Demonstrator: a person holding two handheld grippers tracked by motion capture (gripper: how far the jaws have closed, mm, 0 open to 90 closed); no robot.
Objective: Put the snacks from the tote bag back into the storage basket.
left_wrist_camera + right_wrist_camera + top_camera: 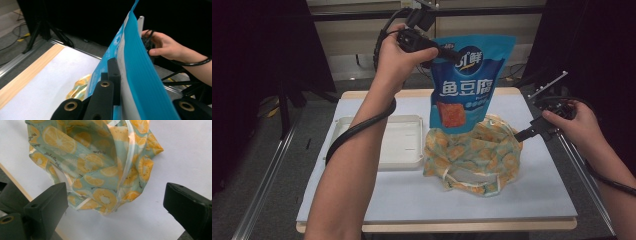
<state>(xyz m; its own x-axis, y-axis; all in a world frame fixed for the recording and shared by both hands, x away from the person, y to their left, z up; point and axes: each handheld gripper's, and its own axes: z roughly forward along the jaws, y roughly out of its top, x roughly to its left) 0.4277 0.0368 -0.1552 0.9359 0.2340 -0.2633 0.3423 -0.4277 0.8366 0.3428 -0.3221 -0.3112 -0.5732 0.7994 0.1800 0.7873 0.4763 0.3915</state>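
Left tongs (443,51) grip one blue pouch (469,80); right tongs (518,135) gape beside one orange-print bag (472,152).

Jaws spread wide and empty above a crumpled bag (100,172), lying on the white table (180,152), its edge lower-left.

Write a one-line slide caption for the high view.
Left gripper lifts a blue snack pouch above the orange-print bag; right gripper open beside it.

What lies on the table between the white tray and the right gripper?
The orange-print cloth bag lies between the white tray and the right gripper, seen in the high view.
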